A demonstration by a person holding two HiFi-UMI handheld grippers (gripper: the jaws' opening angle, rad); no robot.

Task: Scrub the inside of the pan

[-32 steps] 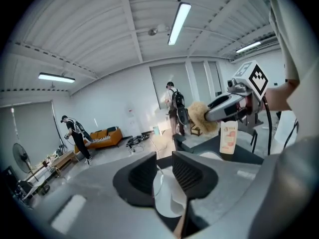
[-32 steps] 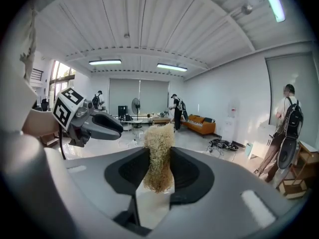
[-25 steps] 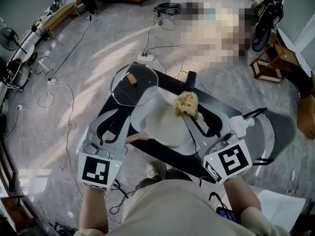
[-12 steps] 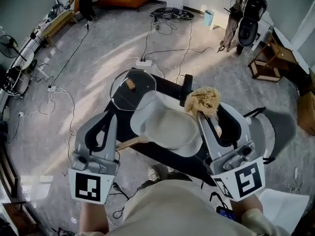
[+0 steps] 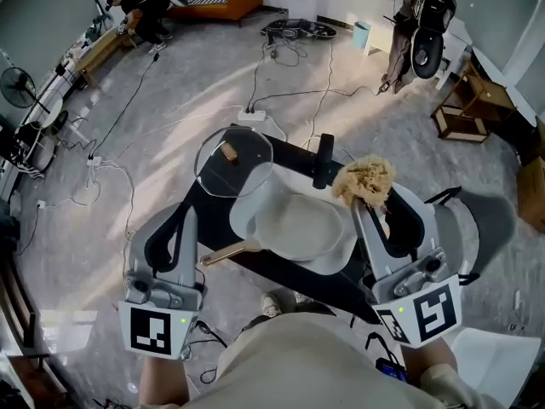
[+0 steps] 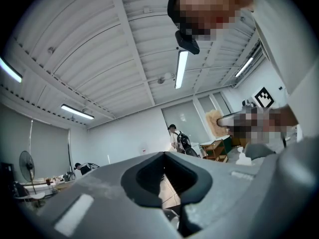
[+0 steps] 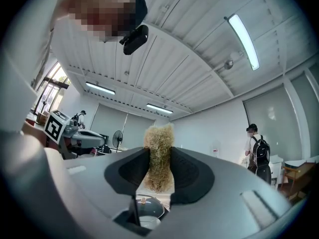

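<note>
Right tongs [image 5: 368,204], clamped on the tan fibrous scrubber [image 5: 364,180], have lifted clear of the pale grey round pan [image 5: 298,224]. Left tongs [image 5: 181,217] just closed together, empty. Scrubbing looks paused or finished.

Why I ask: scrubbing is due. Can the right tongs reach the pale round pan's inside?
Probably yes: the right tongs hold the tan fibrous scrubber near the pale round pan, whose inside lies uncovered.

Right tool [image 5: 375,199] has lifted the scrubber [image 5: 364,180] out of the pan [image 5: 294,228]; left tool [image 5: 180,215] has closed, empty.
</note>
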